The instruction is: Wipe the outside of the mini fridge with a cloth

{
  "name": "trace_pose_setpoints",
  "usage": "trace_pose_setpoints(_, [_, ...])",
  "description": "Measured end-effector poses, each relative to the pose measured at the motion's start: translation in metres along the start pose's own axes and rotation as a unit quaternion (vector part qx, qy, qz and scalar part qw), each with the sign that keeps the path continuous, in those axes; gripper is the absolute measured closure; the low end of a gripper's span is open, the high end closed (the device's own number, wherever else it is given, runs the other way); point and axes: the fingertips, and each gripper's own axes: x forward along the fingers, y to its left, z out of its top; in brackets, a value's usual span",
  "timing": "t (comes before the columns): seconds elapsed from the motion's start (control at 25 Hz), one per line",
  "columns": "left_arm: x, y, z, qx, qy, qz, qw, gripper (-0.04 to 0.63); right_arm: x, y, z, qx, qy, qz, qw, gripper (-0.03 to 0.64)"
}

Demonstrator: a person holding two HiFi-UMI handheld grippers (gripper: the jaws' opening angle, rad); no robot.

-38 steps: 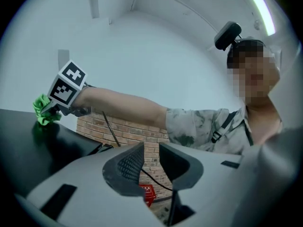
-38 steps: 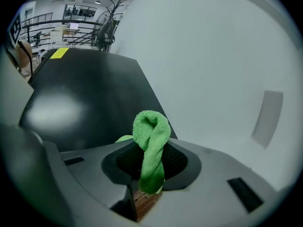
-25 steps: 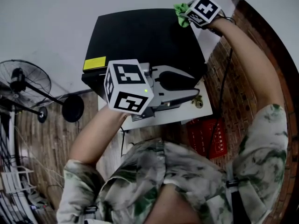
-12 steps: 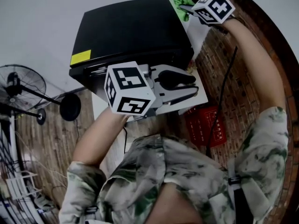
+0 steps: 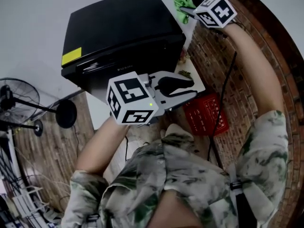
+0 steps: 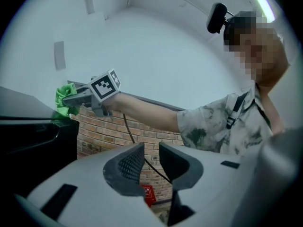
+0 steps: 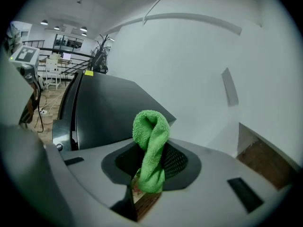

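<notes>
The black mini fridge (image 5: 123,30) stands against a white wall, with a yellow sticker (image 5: 71,57) on its front left corner. My right gripper (image 5: 189,7) is shut on a green cloth (image 5: 180,4) and holds it at the fridge's back right corner. In the right gripper view the cloth (image 7: 150,143) sticks up folded between the jaws, with the fridge top (image 7: 104,108) just beyond. My left gripper (image 5: 192,87) hovers in front of the fridge at its right, narrowly open and holding nothing. The left gripper view shows the right gripper (image 6: 78,100) and the cloth (image 6: 64,100) at the fridge edge (image 6: 28,136).
The fridge rests on a low white stand (image 5: 192,82). A red box (image 5: 206,120) lies on the brick-patterned floor to the right of it. A standing fan (image 5: 19,106) is at the left. A black cable (image 5: 227,84) hangs along my right arm.
The view has swung, so the fridge now sits further up and left. The right gripper has kept the cloth by the fridge's back right corner. The left gripper has drifted right.
</notes>
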Motion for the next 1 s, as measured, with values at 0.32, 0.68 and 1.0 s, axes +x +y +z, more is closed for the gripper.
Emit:
trace_pose_setpoints(0.32, [0.038,0.021,-0.022,-0.003,0.011,0.040,0.9992,0.489,0.008,0.013,-0.031,0.031,-0.062,0.032,0.997,0.500])
trace_pose_setpoints(0.68, [0.101,0.063,-0.039,-0.010,0.009,0.066,0.9977,0.489,0.024,0.034,-0.066,0.014,-0.135,0.073,0.988,0.500])
trace_pose_setpoints(1.0, [0.125,0.081,-0.056,-0.027,0.007,0.104,0.9942,0.489,0.047,0.085,-0.108,-0.003,-0.156,0.118,0.981,0.500])
